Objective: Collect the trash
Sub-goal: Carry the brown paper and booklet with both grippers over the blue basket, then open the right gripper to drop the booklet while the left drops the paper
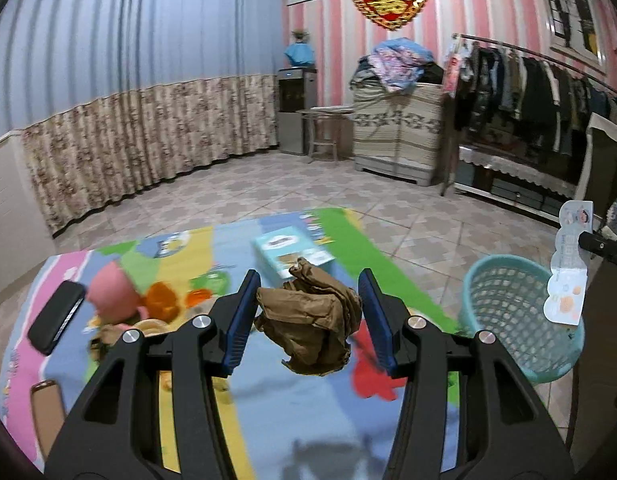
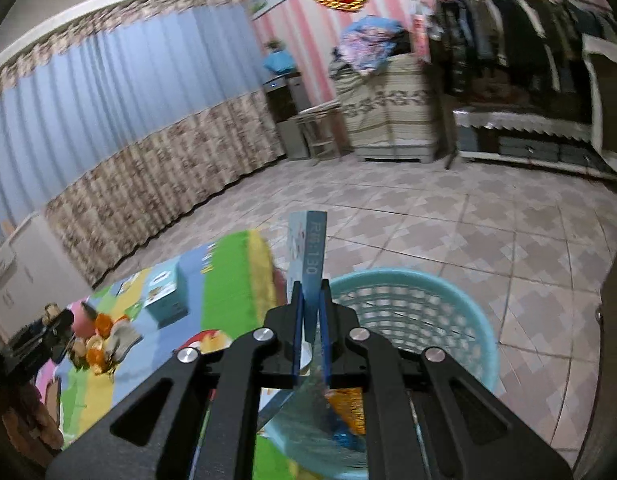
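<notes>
The left gripper (image 1: 308, 320) hangs above the colourful play mat (image 1: 268, 408) with a crumpled brown bag (image 1: 308, 324) between its two blue pads (image 1: 239, 320); the left pad touches the bag, while contact on the right side cannot be judged, so whether it is truly clamped cannot be told. The right gripper (image 2: 310, 328) is clenched on a flat blue card package (image 2: 312, 252), which stands upright out of the jaws at the near-left rim of the one teal mesh basket (image 2: 428, 304). From the left wrist view that same package (image 1: 568, 272) hangs at the far-right side of the basket (image 1: 508, 312), above its rim. The basket stands on bare tile floor (image 1: 408, 208) just past the right edge of the mat, and some orange and blue wrapping already lies inside it. One light-blue box (image 1: 286, 256) sits near the far edge of the mat, beyond the brown bag. To the left lie a pink and orange cluster of toys (image 1: 124, 300) and one black flat case (image 1: 56, 316) near the mat's left border. Open tile stretches far beyond the mat to the curtain (image 1: 128, 80) on the left and a clothes rack (image 1: 540, 80) on the right.
</notes>
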{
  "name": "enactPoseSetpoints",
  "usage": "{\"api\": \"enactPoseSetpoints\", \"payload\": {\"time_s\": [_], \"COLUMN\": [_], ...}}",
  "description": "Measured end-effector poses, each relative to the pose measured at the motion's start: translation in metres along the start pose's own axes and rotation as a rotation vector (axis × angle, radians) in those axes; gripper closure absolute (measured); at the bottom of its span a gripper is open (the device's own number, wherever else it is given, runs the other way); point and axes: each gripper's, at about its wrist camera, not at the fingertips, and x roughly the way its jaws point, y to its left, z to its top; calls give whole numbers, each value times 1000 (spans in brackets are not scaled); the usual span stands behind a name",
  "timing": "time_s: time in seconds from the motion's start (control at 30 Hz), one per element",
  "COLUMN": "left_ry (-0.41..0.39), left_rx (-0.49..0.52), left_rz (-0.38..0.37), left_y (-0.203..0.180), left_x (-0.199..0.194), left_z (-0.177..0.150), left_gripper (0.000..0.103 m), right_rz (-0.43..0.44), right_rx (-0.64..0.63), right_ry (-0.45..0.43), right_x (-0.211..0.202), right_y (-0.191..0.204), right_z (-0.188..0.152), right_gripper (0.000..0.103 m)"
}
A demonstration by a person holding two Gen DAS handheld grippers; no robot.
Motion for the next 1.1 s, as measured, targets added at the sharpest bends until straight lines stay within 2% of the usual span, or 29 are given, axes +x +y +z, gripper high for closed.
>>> {"api": "enactPoseSetpoints", "payload": {"time_s": [0.2, 0.37, 0.63, 0.8, 1.1], "left_ry": [0, 13, 26, 41, 72], "left_rx": [15, 28, 60, 88, 107], "left_rz": [-56, -91, -148, -186, -287], "left_y": [-34, -59, -97, -125, -177], "left_x": [12, 23, 37, 49, 77], "left_z": [3, 2, -1, -6, -11], "left_gripper": [53, 53, 53, 53, 53], "right_rz": [-61, -79, -75, -101, -129], "right_rx": [36, 41, 43, 33, 67], "right_ry": [1, 10, 30, 34, 30], "right_x": [6, 12, 18, 22, 22], "right_y": [-30, -43, -44, -48, -64], "right_z": [1, 1, -7, -9, -7], "right_gripper": [95, 95, 95, 95, 95]}}
